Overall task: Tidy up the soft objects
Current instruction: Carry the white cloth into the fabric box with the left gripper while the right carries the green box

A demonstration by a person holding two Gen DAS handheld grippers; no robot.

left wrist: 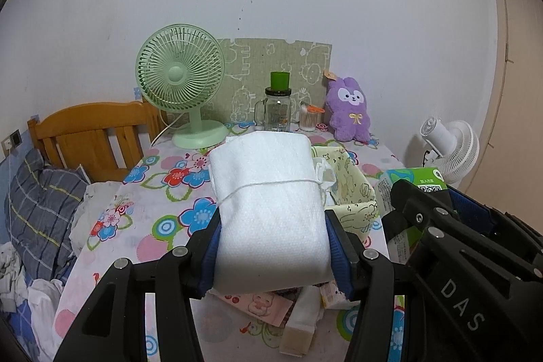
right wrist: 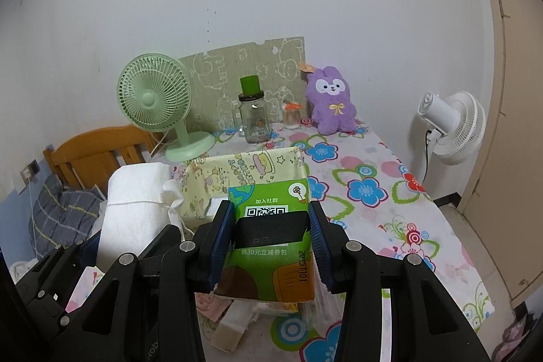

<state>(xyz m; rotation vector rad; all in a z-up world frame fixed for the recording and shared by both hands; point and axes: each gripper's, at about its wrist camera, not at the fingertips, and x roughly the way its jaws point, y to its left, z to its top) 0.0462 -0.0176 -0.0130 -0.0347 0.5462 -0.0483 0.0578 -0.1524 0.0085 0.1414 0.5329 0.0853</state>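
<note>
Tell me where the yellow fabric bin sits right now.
In the right wrist view, the yellow fabric bin stands mid-table, just beyond the green tissue pack, before the glass jar.

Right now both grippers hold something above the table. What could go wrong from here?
1. The left gripper squeezes only the near end of the white towel bundle; its thin string may slip and the bundle could sag or unfold.
2. The right gripper holds the green tissue pack, which looks soft and could slide out.
3. The two grippers are close together above the yellow fabric basket, so they may collide.
</note>
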